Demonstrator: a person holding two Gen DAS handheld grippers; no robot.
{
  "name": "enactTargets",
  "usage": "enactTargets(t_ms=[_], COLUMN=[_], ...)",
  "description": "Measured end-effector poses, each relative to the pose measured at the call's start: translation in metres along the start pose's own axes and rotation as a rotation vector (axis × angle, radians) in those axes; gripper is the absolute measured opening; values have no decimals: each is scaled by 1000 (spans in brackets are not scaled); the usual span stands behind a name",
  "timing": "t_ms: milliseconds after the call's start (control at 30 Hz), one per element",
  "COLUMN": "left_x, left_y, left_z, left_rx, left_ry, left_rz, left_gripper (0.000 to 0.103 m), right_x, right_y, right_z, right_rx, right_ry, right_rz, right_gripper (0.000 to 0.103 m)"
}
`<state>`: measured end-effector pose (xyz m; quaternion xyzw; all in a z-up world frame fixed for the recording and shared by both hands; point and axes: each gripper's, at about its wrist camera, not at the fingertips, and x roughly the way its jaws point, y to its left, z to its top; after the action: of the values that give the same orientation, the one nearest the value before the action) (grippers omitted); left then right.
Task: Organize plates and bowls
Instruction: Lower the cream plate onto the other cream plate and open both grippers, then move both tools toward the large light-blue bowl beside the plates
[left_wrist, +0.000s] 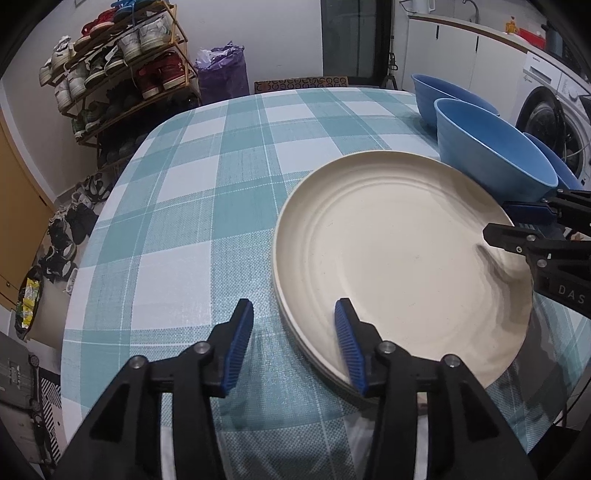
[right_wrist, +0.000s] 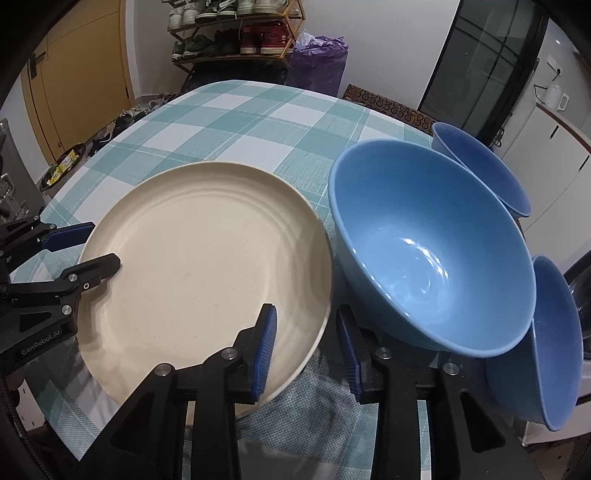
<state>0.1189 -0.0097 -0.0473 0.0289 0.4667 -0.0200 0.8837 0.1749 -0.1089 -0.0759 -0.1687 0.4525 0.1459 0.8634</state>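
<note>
A cream plate (left_wrist: 399, 258) lies on the checked tablecloth; it also shows in the right wrist view (right_wrist: 207, 266). It looks stacked on another plate. My left gripper (left_wrist: 295, 343) is open and straddles the plate's near-left rim, one finger over the plate, one outside. My right gripper (right_wrist: 306, 350) is open and straddles the plate's opposite rim; it shows at the right edge of the left wrist view (left_wrist: 517, 221). Three blue bowls stand beside the plate: a large one (right_wrist: 428, 251), a far one (right_wrist: 480, 166), and one tilted on its side (right_wrist: 554, 343).
The table (left_wrist: 207, 192) has a teal checked cloth. A shoe rack (left_wrist: 122, 66) and a purple bag (left_wrist: 221, 74) stand beyond its far edge. A washing machine (left_wrist: 561, 122) is behind the bowls.
</note>
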Motion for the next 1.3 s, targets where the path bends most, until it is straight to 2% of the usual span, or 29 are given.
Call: enactTargets(t_ms=[100,167,367,400,433,500,567,900,1200,1300], left_x=[-1,-2,-11,-13,-15,-21,-24,-34,-55,-60], left_y=[5,8,17,19,20,24,26,23,15,9], left_z=[0,0,2,2,3,3,4,12,31,39], left_rx=[-17,-30,-57,-61,-66,-83,-89,-95,-77,-72], left_ry=[6,13,2,-1,-6,-30,-39,-59,-116,-127], left_rz=[-9,-14,-36,-38,-39,-44,-57,-81,-85,-106], left_gripper=[49,53,56,63,76,91,96,99,101,102], right_x=[-5,-10,-24,-27,-29,-32,-34,-58,-101,-112], right_y=[-1,-1,10,11,12,14,16,10,-15,-26], right_z=[0,1,3,4,4,6,6,10,15,15], right_rx=[3,7,-19,-18,-17,-16,-20,8,44,65], right_ry=[-10,-23,-58,-65,-70,-80,-81,-115,-209,-227], right_rz=[10,33,75,82,90,109,124,180,137,133], right_gripper=[42,56,82,83,85,89,98,102,102,102])
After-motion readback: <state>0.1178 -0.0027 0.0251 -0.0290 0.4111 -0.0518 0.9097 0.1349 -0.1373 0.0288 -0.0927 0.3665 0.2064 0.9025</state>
